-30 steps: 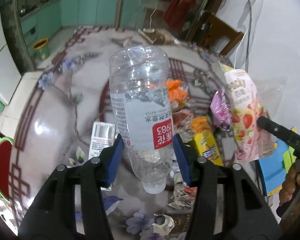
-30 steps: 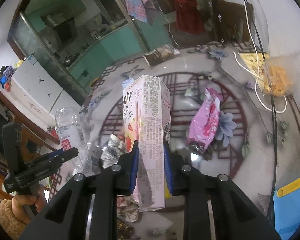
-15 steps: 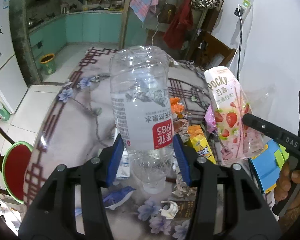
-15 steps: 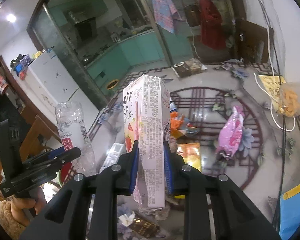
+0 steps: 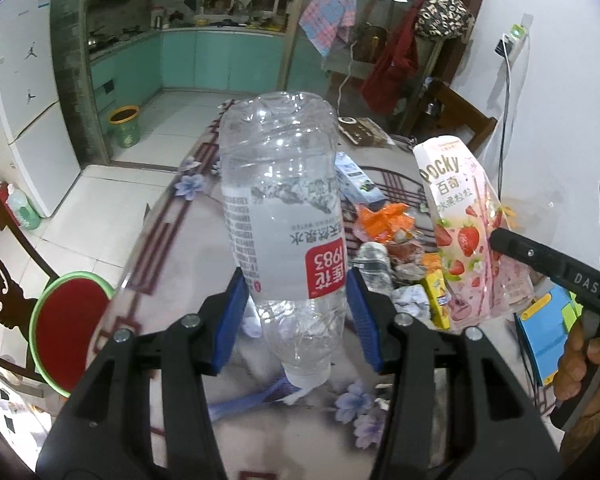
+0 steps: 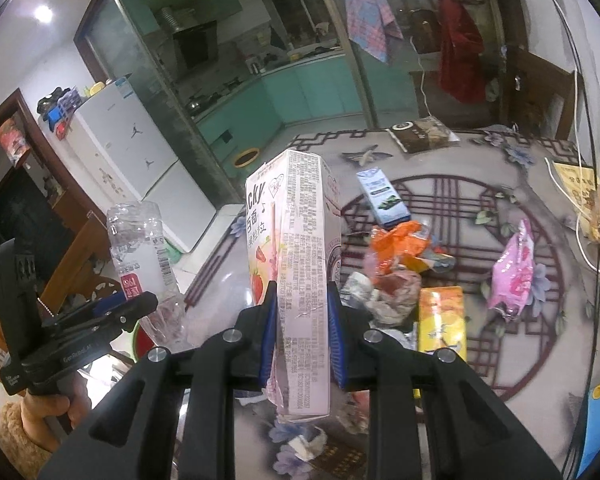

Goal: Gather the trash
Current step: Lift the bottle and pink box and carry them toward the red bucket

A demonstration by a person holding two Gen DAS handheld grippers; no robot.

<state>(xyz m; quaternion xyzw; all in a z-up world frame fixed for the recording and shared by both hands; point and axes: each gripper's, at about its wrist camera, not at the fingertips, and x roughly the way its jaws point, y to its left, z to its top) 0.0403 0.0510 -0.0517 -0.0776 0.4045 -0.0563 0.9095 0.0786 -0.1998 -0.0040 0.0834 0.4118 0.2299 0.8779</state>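
My left gripper point(image 5: 296, 312) is shut on a clear crushed plastic bottle point(image 5: 280, 208), held cap-down above the table, its red label upside down. The bottle point(image 6: 142, 248) and left gripper point(image 6: 128, 308) also show at the left of the right wrist view. My right gripper point(image 6: 302, 332) is shut on a pink strawberry Pocky box point(image 6: 300, 264), held upright. That box point(image 5: 464, 228) appears at the right of the left wrist view. Below both lies a heap of trash: an orange wrapper point(image 6: 396, 236), a yellow carton point(image 6: 442, 322), a pink packet point(image 6: 514, 272) and a blue-white box point(image 6: 382, 196).
The round patterned table point(image 6: 540, 360) carries a dark packet point(image 6: 422, 134) at the far edge and a white cord point(image 6: 580, 220) at right. A red stool with a green rim point(image 5: 68, 316) stands left of the table. A bin point(image 5: 125, 126) sits on the tiled floor. A blue object point(image 5: 544, 336) lies at right.
Both grippers have risen and drawn back from the table with the bottle and the Pocky box still held. The trash heap looks smaller and farther, and more of the kitchen shows.
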